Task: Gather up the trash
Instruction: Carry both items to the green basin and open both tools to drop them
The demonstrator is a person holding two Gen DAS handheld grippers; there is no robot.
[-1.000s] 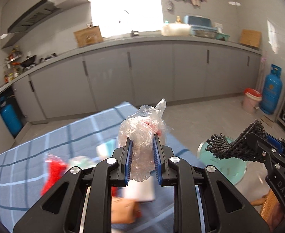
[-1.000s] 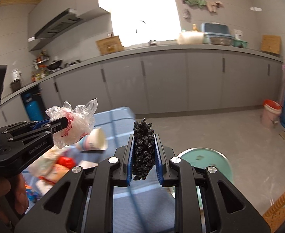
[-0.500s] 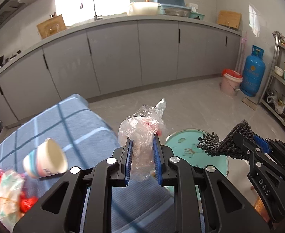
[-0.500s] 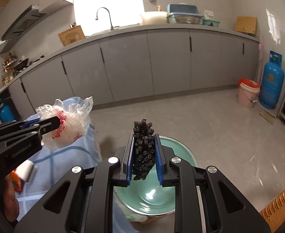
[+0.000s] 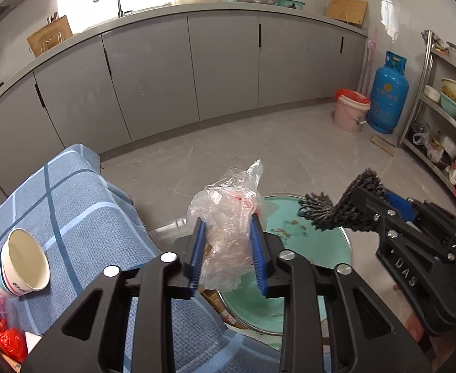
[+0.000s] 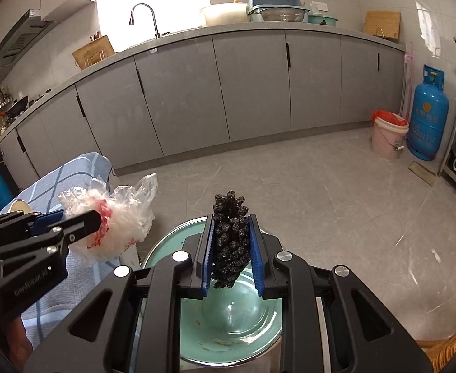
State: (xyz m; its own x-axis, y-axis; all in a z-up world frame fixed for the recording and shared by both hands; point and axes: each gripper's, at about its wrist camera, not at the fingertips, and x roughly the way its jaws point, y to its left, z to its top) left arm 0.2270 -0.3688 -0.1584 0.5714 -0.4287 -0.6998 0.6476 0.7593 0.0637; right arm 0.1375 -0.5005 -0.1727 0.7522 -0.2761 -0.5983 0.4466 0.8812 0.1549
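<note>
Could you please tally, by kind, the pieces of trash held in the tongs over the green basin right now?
Crumpled clear plastic bag, in the left tongs: 1
Black knobbly clump, in the right tongs: 1
Total: 2, both above the green basin.

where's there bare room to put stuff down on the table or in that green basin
The green basin is mostly bare, with only small specks, and both grippers hang over it. The blue checked cloth is free between its far corner and the paper cup. The near-left edge is crowded with red wrappers.
</note>
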